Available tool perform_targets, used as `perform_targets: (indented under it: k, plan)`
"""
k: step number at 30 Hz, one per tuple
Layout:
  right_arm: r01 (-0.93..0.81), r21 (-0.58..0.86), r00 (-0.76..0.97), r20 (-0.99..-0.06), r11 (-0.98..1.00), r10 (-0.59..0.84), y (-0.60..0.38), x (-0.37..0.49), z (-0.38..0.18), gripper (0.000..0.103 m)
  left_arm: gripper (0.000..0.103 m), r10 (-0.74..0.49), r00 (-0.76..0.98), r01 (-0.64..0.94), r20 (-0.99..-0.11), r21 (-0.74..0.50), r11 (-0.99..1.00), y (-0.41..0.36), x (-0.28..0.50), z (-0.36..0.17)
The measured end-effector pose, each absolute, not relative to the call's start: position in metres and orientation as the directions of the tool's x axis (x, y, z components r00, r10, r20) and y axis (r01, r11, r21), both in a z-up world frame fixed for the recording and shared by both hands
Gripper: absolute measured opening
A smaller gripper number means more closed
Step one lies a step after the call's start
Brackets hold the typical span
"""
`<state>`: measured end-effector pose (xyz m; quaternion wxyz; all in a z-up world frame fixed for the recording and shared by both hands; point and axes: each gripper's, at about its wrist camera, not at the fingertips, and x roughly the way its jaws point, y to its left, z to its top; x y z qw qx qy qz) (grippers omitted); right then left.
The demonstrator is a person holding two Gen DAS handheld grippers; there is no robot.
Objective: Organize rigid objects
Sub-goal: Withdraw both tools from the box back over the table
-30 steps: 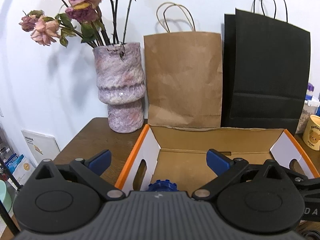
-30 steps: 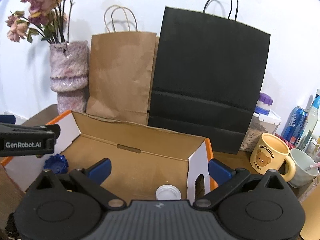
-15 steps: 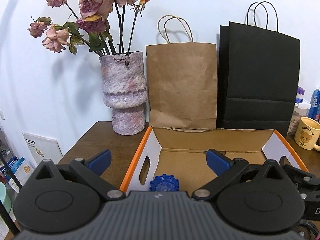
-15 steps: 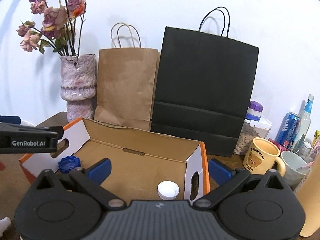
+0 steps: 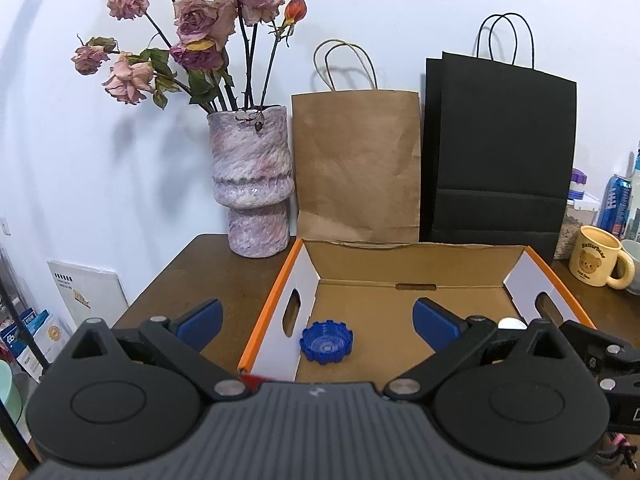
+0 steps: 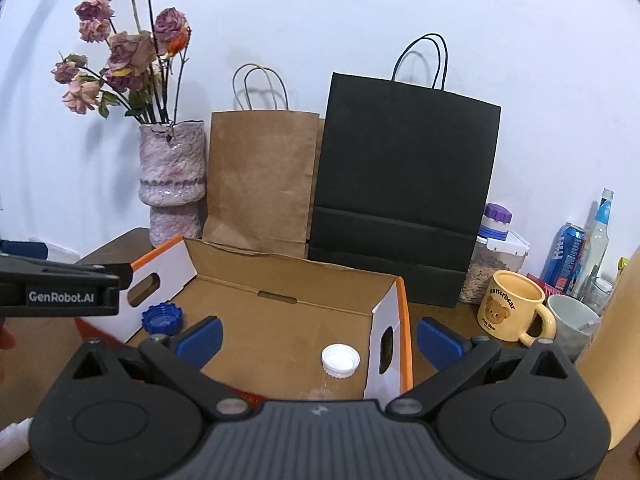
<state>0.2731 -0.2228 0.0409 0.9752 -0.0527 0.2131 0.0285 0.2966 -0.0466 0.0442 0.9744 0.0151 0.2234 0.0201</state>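
Note:
An open cardboard box (image 5: 400, 258) with orange edges and white end walls sits on the brown table; it also shows in the right wrist view (image 6: 280, 280). A blue ridged cap (image 5: 327, 342) lies inside at its left end, also seen from the right wrist (image 6: 162, 319). A white cap (image 6: 341, 360) lies inside at its right end. My left gripper (image 5: 318, 322) is open and empty, above the box's near left side. My right gripper (image 6: 318, 338) is open and empty, above the box's near right side.
A purple vase of dried roses (image 5: 252, 180), a brown paper bag (image 5: 356, 168) and a black paper bag (image 5: 500, 160) stand behind the box. A yellow bear mug (image 6: 514, 308), a grey cup (image 6: 572, 320), a jar, a can and a bottle stand at right.
Both grippers have pulled back and up from the box, so more of its inside and both caps show. The caps have not moved.

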Motion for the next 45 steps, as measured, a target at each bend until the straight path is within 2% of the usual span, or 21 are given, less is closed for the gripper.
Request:
perform_targets:
  k: [19, 45]
  plan:
    - [-0.088, -0.064, 0.908, -0.417, 0.994, 0.053, -0.222, 0.2, 0.036, 0.103, 0.103, 0.039, 0.895, -0.032, -0.445, 0.022, 0.999, -0.042, 0.225, 0.046]
    - [-0.129, -0.047, 0.872, -0.48, 0.99, 0.091, -0.215, 0.107, -0.005, 0.103, 0.103, 0.039, 0.86, -0.016, -0.508, 0.049, 0.999, -0.025, 0.13, 0.011]
